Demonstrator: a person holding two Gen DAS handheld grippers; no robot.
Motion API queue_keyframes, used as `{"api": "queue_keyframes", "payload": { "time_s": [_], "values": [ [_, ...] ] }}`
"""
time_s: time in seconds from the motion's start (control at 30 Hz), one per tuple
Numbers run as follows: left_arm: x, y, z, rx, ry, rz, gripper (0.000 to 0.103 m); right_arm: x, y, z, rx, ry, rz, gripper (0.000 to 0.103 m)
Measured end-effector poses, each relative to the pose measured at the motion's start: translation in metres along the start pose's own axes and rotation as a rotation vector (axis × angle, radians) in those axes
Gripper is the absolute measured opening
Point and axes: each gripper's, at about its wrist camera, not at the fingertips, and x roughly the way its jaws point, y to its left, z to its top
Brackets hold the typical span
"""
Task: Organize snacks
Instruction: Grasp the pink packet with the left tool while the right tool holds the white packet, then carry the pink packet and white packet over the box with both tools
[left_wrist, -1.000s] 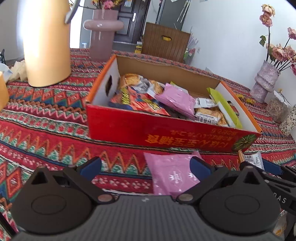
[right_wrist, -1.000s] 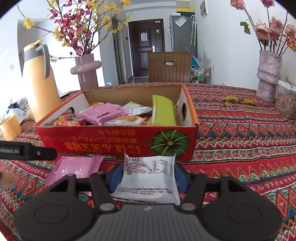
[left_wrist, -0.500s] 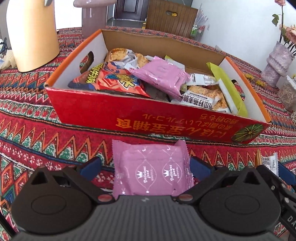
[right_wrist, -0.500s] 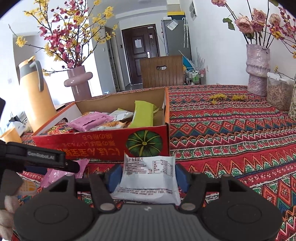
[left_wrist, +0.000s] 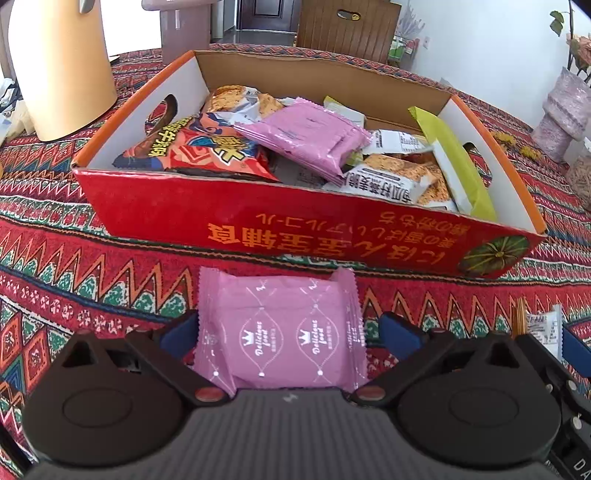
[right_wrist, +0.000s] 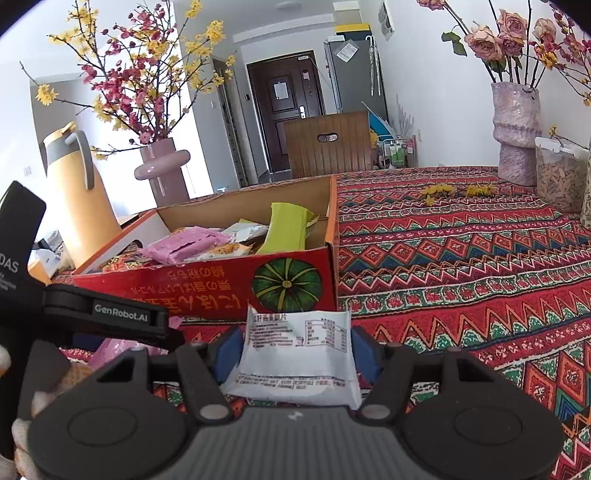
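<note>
two grippers: each is closed on one packet.
left gripper (left_wrist: 282, 330): pink packet (left_wrist: 280, 332) is clamped.
right gripper (right_wrist: 295, 349): white packet (right_wrist: 295, 354) is clamped.
red box (left_wrist: 295, 225): snacks are held inside.

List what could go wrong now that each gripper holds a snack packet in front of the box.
1. The left gripper and right gripper sit close together and could collide.
2. The pink packet or white packet may catch the red box front wall.
3. The box is already heaped; new packets could slide out.
</note>
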Motion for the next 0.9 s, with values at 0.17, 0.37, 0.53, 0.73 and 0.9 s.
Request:
{"api": "queue_keyframes", "payload": {
  "time_s": [0.17,0.37,0.53,0.73,0.9],
  "values": [
    [-0.003,-0.005,-0.003,0.032,-0.015,0.033,0.089,-0.001,0.001,-0.001,0.009,-0.002,0.006,0.064],
    [-0.008,-0.002,-0.005,0.037,-0.036,0.015,0.076,-0.006,0.003,-0.001,0.010,-0.007,0.002,0.064],
    [-0.012,-0.001,-0.007,0.068,-0.048,-0.007,0.066,-0.009,0.005,-0.001,0.008,-0.010,0.001,0.064],
    [-0.019,0.001,-0.011,0.078,-0.061,-0.026,0.065,-0.014,0.009,0.000,0.007,-0.016,-0.004,0.064],
    [-0.032,0.006,-0.014,0.089,-0.096,-0.054,0.065,-0.018,0.012,0.002,-0.001,-0.025,-0.005,0.064]
  ]
}}
